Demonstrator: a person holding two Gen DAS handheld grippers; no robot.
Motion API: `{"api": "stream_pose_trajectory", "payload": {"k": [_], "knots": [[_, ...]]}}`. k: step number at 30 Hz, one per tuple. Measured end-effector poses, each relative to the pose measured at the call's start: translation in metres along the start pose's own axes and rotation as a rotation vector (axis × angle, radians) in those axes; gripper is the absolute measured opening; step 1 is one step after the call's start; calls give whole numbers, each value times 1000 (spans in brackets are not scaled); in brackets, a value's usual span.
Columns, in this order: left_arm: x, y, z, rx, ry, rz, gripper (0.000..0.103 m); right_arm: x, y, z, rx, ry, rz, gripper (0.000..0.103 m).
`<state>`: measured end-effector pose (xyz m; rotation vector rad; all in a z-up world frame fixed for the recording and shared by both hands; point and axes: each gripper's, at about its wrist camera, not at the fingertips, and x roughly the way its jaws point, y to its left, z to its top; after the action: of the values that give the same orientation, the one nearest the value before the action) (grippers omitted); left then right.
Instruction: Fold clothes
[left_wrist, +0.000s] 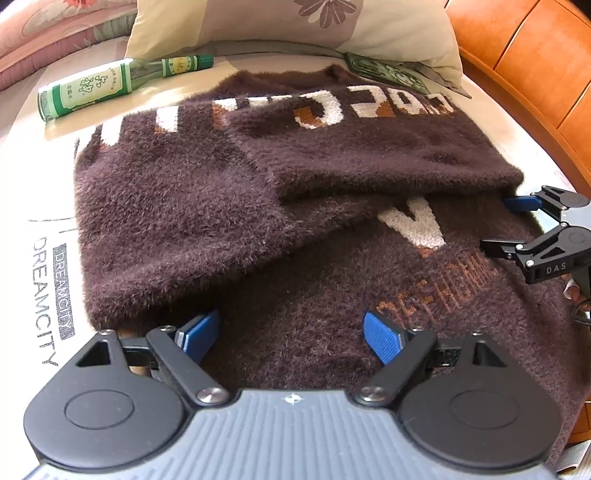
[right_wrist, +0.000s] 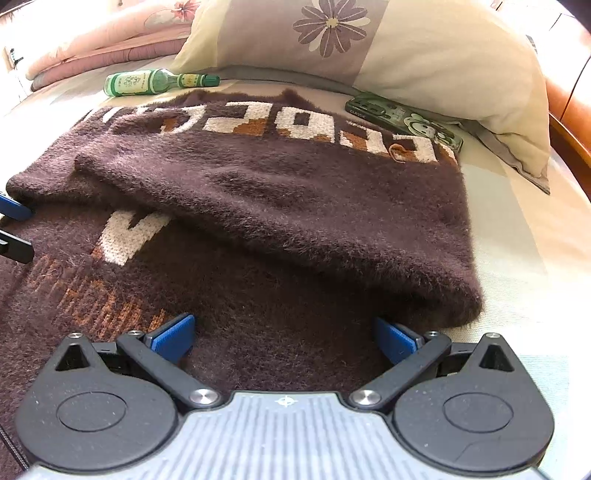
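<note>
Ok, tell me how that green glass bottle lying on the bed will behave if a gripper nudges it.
The green bottle lies on its side on the bed sheet, so a sideways nudge would probably roll it. It looks like smooth glass, likely slippery between the pads and breakable if dropped. The soft bedding may slow its rolling.

We saw the left gripper (left_wrist: 290, 332) up close: black arms, round black discs, shiny silver screws and a grey ribbed body with a small cross mark in the middle. Its fingertips (left_wrist: 382, 338) had blue pads with tiny ridges. The right gripper (right_wrist: 284, 338) looked just the same — black, grey and blue. From the left wrist view, its black side had white letters, "DAS", and small silver screws. A thin black cable and a bit of bare skin showed beside it.
</note>
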<state>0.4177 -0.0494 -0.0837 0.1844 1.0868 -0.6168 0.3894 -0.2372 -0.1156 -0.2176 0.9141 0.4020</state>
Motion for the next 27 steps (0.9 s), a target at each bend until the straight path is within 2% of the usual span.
{"api": "stream_pose_trajectory", "payload": {"k": [7,10,15,20,23,27], "knots": [[-4,-3,-8,-18,-1,26,86,-2,-2,-1,-14,-13,14,103],[-11,-6,-18,14,18,41,86,-7,-5,-1,-45,6,41,103],[-33,-23,-39,155,46,48,86,-29,-5,-11,-146,48,69,103],[-44,-66,-64,346,62,-23,86,-67,23,-38,-323,40,186,103],[-38,-91,-90,442,98,-49,86,-75,42,-65,-438,98,254,103],[-43,-99,-115,489,107,-35,89,-91,41,-97,-493,86,257,103]]}}
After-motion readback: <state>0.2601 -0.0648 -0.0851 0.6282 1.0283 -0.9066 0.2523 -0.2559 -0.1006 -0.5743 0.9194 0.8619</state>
